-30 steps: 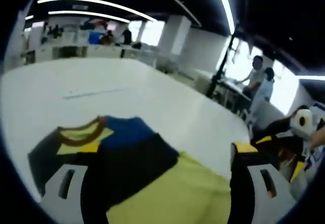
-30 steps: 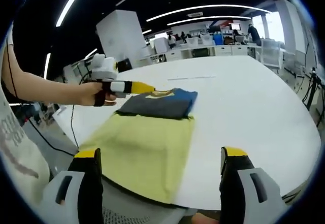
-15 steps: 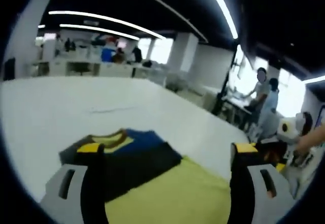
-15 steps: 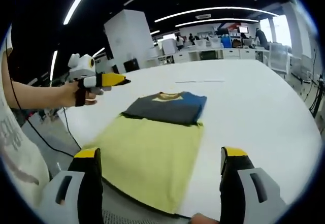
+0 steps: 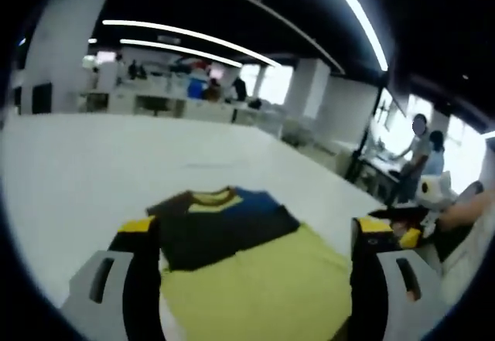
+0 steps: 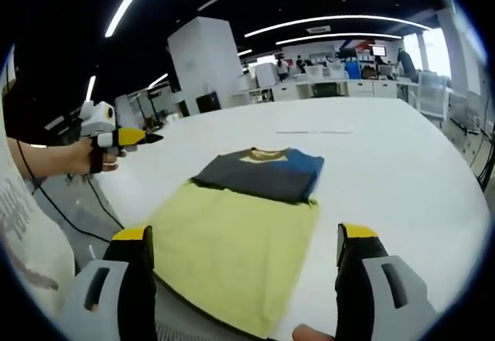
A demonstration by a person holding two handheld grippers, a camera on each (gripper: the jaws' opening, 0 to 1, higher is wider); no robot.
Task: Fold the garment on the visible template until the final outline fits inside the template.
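Folded garment [image 6: 259, 172] lay on far part of yellow template [image 6: 236, 252], white table [image 6: 387, 163]. Left gripper [image 5: 251, 279] and right gripper [image 6: 244, 283] spread, empty. Advice: check outline inside template before stopping.

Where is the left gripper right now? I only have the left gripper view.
Observer: In the right gripper view the left gripper is off the garment's side, held in the air, touching nothing.
Operator: Are its jaws open?
Observer: From that side they look brought together to a point, though your own view shows them apart, so I cannot tell.
Operator: And the right gripper?
Observer: The right gripper is open and empty, near the yellow cloth's close edge.
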